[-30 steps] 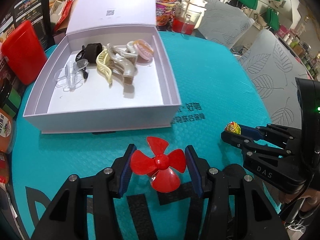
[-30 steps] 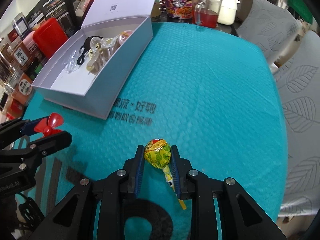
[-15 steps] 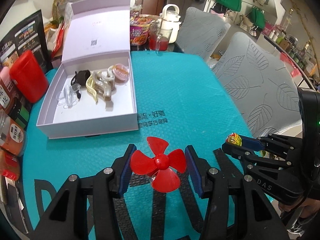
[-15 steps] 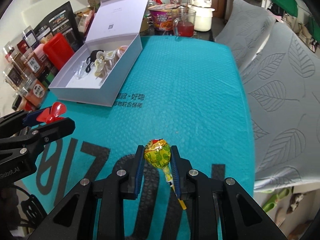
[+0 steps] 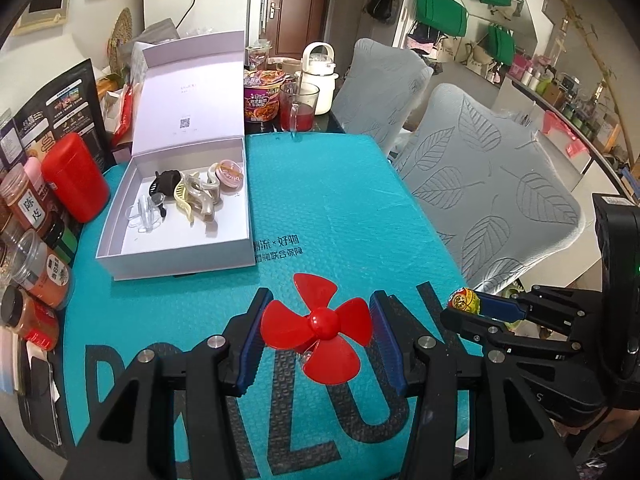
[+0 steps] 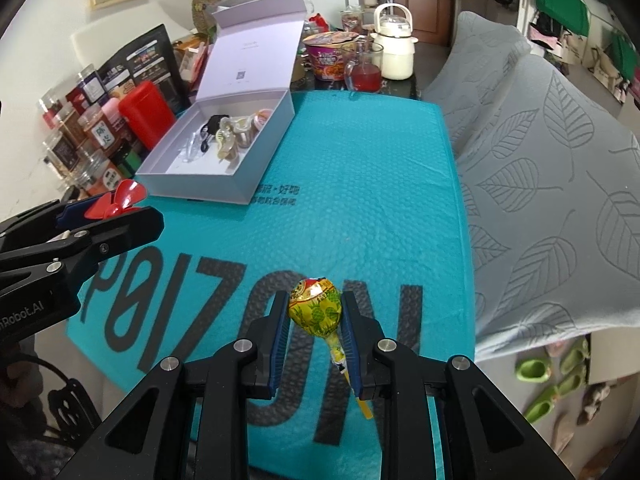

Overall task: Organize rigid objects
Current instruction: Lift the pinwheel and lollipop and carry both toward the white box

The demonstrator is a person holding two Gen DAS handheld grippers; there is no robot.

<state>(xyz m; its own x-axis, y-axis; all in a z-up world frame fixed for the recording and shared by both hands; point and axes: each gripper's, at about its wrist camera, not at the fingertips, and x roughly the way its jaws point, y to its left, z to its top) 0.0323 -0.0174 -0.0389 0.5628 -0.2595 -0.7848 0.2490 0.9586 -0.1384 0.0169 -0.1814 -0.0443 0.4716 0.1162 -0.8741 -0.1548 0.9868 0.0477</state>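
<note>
The left gripper (image 5: 318,330) pinches a red propeller (image 5: 320,328) between its blue pads, held in the air above the teal mat (image 5: 340,208). The right gripper (image 6: 314,318) is clamped on a lollipop (image 6: 316,308) in a yellow wrapper, its stick slanting down along the right pad, also clear of the mat. Farther back on the mat sits an open white box (image 5: 176,262) with its lid up, holding several hair clips (image 5: 192,196). A red canister (image 5: 74,176) stands just left of the box.
</note>
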